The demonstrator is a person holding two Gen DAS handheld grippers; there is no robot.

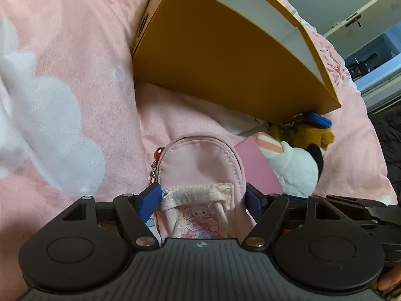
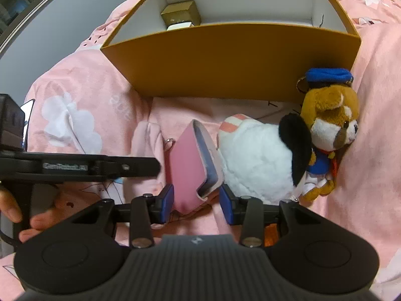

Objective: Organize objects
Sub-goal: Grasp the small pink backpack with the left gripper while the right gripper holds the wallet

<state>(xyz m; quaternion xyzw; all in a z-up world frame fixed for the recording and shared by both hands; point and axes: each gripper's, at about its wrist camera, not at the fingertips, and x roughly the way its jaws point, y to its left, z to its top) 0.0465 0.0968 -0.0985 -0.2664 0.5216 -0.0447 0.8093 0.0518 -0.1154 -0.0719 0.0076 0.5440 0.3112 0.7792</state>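
The pouch [image 1: 200, 173], a small pink zip bag shaped like a backpack, lies on the pink blanket [image 1: 62, 50] between the fingers of the left tongs [image 1: 203, 198]; those jaws stand spread wide, a blue pad on either side of it, the left pad [image 1: 150, 200] close against its lower corner and not squeezing it, so the pouch is released; a chain with a red bead [image 1: 158, 154] hangs at its left edge, just ahead of the left pad. Ahead of these tongs and a little right sits the box [image 1: 225, 57], yellow outside and white inside, tilted on the blanket.

The right tongs [image 2: 198, 200] are half closed around the near end of a pink case [image 2: 190, 165], which stands on edge between the blue pads; the left pad [image 2: 167, 202] touches its side, the right pad [image 2: 226, 205] looks just clear of it, and I cannot tell whether it is truly gripped. Right of the case, touching it, lies a white plush [image 2: 258, 160] with a black ear; beyond that, further right, a brown dog plush [image 2: 328, 125] in a blue cap leans by the box corner. Inside the box [image 2: 225, 62], straight ahead of the right tongs, sits a small gold cube [image 2: 180, 15]. A hand [image 2: 30, 220] holds the left tool at the left edge of the right view.
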